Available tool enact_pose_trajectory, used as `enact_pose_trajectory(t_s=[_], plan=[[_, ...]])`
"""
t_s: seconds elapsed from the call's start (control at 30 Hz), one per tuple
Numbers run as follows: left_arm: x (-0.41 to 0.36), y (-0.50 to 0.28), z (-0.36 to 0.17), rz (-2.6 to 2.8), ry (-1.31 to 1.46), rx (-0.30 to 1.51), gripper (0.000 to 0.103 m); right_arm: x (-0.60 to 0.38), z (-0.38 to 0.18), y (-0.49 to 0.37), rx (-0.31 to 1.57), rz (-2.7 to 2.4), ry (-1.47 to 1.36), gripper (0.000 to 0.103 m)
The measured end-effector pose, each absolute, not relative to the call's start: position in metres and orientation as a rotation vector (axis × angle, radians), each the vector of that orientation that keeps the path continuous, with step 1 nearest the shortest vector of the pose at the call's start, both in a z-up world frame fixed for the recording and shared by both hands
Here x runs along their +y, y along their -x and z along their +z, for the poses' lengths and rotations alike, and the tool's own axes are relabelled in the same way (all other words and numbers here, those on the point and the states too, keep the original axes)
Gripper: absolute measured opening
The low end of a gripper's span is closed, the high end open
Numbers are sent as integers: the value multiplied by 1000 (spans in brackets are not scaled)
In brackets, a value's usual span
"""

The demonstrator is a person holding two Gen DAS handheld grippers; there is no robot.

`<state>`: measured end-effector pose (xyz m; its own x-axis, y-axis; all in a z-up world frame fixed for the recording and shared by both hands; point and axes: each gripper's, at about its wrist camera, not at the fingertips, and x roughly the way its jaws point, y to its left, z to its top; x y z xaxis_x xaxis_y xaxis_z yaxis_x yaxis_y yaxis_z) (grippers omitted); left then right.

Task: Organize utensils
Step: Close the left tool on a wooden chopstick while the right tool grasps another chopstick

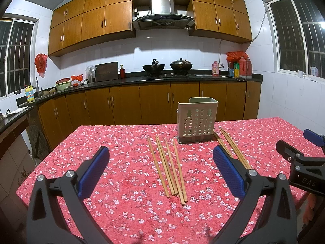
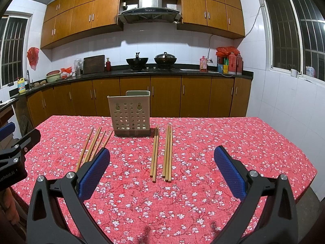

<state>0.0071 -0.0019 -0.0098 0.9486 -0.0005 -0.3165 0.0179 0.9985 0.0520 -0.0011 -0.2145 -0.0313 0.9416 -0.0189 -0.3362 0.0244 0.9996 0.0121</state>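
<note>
A beige perforated utensil holder stands upright on the table. Several wooden chopsticks lie on the cloth left of the holder; this left group also shows in the right wrist view. Another group of chopsticks lies right of the holder and shows in the left wrist view, partly hidden by a finger. My left gripper is open and empty above the left group. My right gripper is open and empty above the right group. The holder looks empty.
The table has a red floral cloth. The right gripper's body shows at the right edge of the left view, the left gripper's body at the left edge of the right view. Kitchen counter and cabinets stand behind.
</note>
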Motion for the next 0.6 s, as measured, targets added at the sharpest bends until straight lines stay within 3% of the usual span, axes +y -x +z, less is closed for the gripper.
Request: enact_pose_trajectory(t_s=[0.27, 0.5, 0.6], plan=[[0, -11, -16, -2, -43, 350, 99, -219, -35, -5, 369, -18, -32, 101], [17, -47, -39, 47, -10, 489, 99, -236, -51, -36, 480, -62, -60, 101], [23, -65, -46, 59, -19, 552, 99, -249, -61, -60, 554, -78, -108, 94]])
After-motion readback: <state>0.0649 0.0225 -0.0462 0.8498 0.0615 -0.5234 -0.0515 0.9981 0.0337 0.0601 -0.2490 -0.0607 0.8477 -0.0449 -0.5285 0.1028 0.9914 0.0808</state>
